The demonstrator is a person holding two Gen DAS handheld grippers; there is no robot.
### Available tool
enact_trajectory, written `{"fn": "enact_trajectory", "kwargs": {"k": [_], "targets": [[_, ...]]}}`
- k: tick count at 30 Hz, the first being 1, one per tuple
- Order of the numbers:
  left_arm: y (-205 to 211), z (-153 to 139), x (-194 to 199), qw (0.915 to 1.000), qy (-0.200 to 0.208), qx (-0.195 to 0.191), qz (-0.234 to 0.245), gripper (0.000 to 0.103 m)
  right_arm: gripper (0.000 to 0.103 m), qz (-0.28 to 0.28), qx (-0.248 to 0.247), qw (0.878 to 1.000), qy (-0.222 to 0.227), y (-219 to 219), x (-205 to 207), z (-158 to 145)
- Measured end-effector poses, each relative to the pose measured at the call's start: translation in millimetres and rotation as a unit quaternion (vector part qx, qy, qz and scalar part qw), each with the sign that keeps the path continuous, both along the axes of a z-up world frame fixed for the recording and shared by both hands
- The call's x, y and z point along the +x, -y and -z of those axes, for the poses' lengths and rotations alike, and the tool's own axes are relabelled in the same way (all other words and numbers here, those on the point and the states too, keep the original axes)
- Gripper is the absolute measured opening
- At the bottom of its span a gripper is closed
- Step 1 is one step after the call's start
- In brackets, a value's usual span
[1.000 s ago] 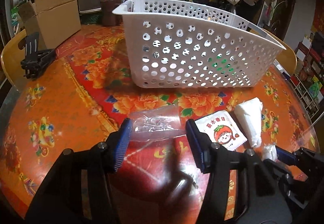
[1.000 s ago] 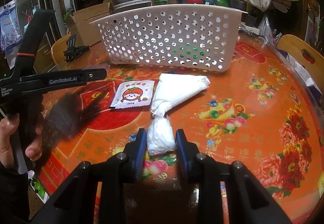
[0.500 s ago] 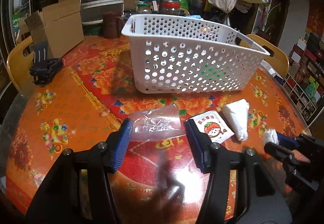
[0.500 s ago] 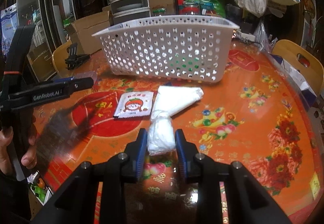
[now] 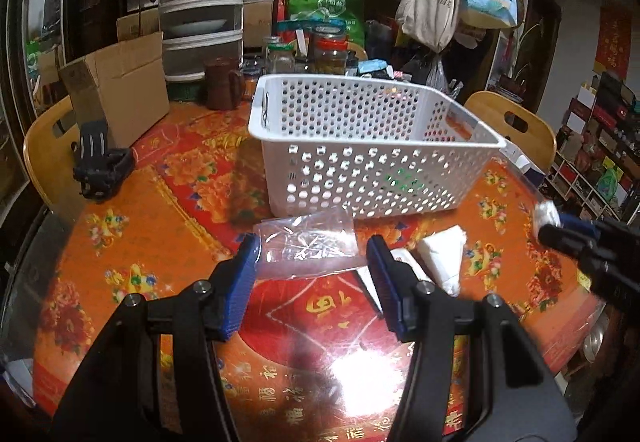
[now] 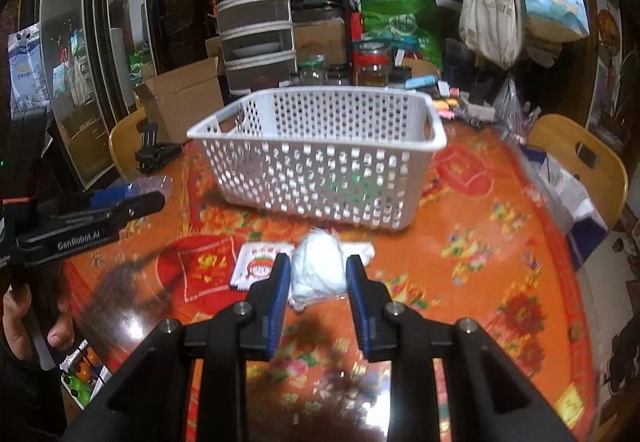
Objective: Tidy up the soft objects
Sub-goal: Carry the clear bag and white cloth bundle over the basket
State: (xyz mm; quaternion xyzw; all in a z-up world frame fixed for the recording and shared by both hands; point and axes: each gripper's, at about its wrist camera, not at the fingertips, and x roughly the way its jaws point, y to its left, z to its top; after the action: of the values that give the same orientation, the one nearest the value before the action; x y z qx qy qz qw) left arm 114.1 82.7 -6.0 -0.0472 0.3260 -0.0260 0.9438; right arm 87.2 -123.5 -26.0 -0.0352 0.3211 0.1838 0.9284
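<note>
Both grippers are higher above the table than a second ago. Round table (image 6: 500, 242) carries a red-orange floral cover; cluttered room behind. Right gripper (image 6: 318, 274) is clamped on one white plastic bag (image 6: 318, 268), held over the table. Left gripper (image 5: 312, 262) is wide apart, one clear plastic bag (image 5: 306, 246) spanning its pads. One strawberry sachet (image 6: 256, 266) lies flat. One white perforated basket (image 6: 320, 162) stands beyond.
</note>
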Motion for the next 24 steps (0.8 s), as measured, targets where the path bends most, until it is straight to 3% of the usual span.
{"fn": "enact_trajectory", "kwargs": {"k": [5,10,24], "targets": [[-1.3,-31.3,8.0,0.9998,0.019,-0.001,0.007,0.052,0.027,-0.008,0.007,1.000,0.015,-0.1,15.6,-28.4],[5.5,-61.1,31.9,0.9995,0.023,0.005,0.018,0.052,0.027,-0.007,-0.019,0.999,0.036,-13.3,45.6,-50.8],[27.4,-80.9,115.3,0.9986,-0.015,0.013,0.048,0.052,0.027,-0.003,-0.031,1.000,0.001,-36.2,105.6,-45.6]]}}
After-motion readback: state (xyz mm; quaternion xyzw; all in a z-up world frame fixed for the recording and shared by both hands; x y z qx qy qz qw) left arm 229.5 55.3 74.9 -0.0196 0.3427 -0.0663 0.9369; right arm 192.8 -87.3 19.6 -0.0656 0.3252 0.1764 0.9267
